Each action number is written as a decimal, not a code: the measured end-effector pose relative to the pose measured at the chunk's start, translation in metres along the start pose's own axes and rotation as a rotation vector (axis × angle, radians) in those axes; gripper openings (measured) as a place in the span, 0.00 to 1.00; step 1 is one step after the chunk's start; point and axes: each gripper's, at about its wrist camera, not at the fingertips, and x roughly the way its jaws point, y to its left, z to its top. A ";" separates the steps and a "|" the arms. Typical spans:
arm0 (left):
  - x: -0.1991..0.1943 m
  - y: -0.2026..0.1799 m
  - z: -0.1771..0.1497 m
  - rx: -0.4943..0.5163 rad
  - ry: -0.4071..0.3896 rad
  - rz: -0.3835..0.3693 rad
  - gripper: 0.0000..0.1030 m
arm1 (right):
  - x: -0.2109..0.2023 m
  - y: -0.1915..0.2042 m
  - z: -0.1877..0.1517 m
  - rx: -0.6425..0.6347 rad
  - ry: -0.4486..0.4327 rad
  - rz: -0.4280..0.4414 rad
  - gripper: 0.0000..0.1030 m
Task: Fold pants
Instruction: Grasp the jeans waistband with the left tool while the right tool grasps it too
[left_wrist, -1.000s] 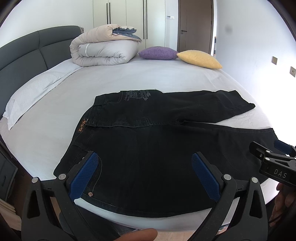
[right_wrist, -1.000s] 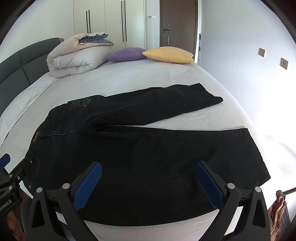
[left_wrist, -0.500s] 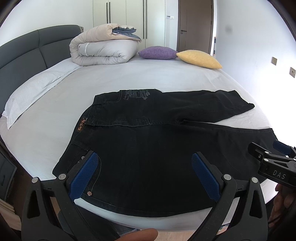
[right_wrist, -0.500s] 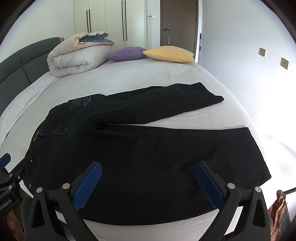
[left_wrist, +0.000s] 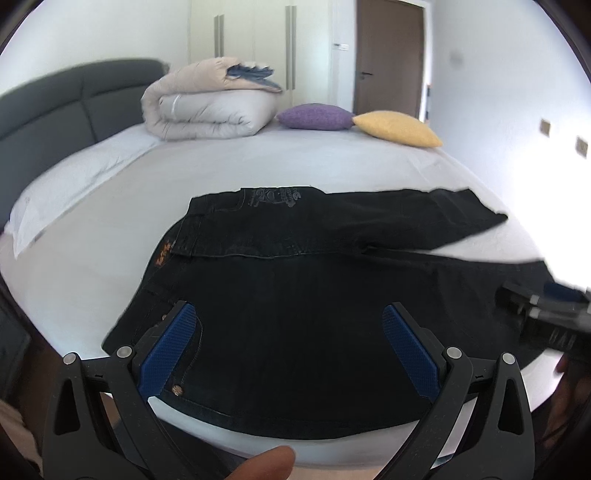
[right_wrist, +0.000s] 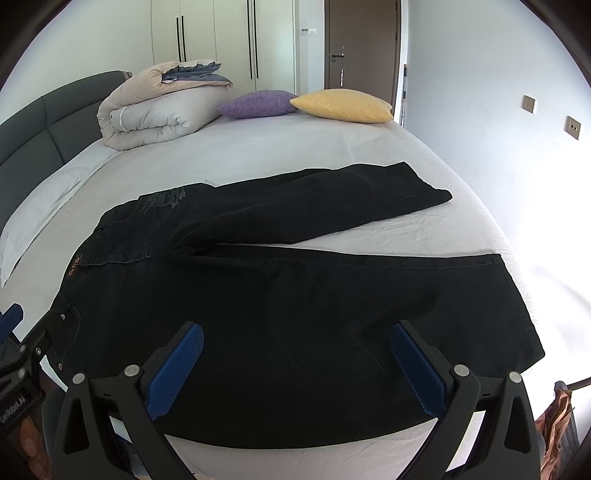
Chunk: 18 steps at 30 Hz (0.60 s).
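Pants: your black jeans (right_wrist: 295, 295) lie flat on the bed (right_wrist: 280, 147), waistband toward your left, legs running to your right. The far leg angles away from the near one, so the two are split apart in a narrow V with white sheet between them.
Near leg: it runs along the bed's front edge, its hem at your right.
Left gripper (left_wrist: 291, 343): you hold it low over the waistband end near the front edge; its blue fingers (left_wrist: 168, 349) stand wide apart with nothing between them. The left finger overlaps the pocket corner with its rivet in the picture; whether it touches the cloth cannot be told.
Right gripper (right_wrist: 295, 362): you hold it over the near leg, its blue fingers (right_wrist: 415, 365) spread wide and empty.
Each in the other's view: the right gripper shows blurred at the right edge of the left wrist view, the left gripper at the lower left edge of the right wrist view.
Far side of bed: a rolled duvet (right_wrist: 155, 107), a purple cushion (right_wrist: 255, 103) and a yellow cushion (right_wrist: 343, 105) touching it, all well apart from the jeans.
Headboard (left_wrist: 55, 99): dark grey, at your left.
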 end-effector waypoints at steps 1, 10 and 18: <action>0.003 0.000 -0.001 0.034 0.007 0.008 1.00 | 0.001 -0.001 0.001 0.000 0.003 0.009 1.00; 0.065 0.036 0.002 0.179 0.154 -0.029 1.00 | 0.016 -0.004 0.033 -0.087 -0.031 0.122 1.00; 0.144 0.085 0.063 0.275 0.149 -0.022 1.00 | 0.052 -0.003 0.080 -0.247 -0.027 0.251 0.94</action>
